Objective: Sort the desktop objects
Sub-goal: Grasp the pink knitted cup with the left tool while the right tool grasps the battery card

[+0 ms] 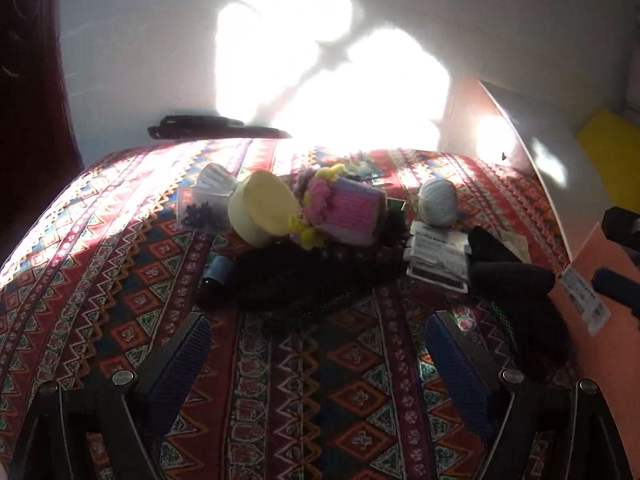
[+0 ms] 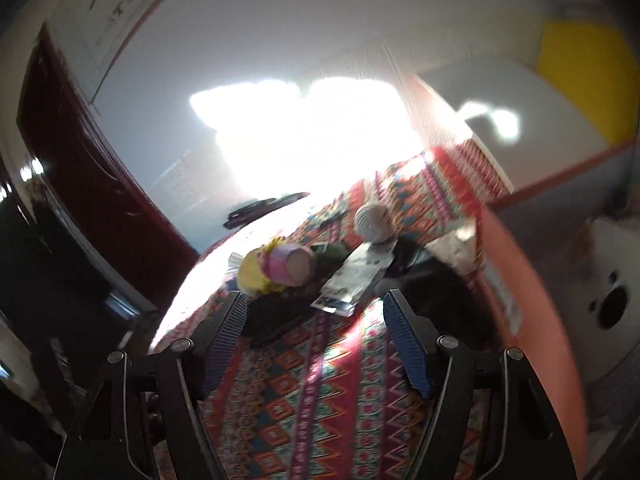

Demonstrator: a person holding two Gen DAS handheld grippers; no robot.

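Nearest us, our left gripper point(image 1: 318, 356) hangs over the patterned cloth point(image 1: 312, 400) with its jaws apart and nothing between them; our right gripper point(image 2: 316, 340) is spread and empty too. Ahead of the left fingers lies the pile: a yellow tub point(image 1: 260, 208), a pink knit piece point(image 1: 348, 210) touching it, a white ball point(image 1: 438, 202) further right, and black mesh point(image 1: 296, 280) in front.

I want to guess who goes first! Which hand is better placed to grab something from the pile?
Probably the left gripper. Its open jaws sit level and face the pile squarely, with the black mesh thing just ahead. The right gripper is open too, but its view is tilted and blurred, with the pile off to one side.
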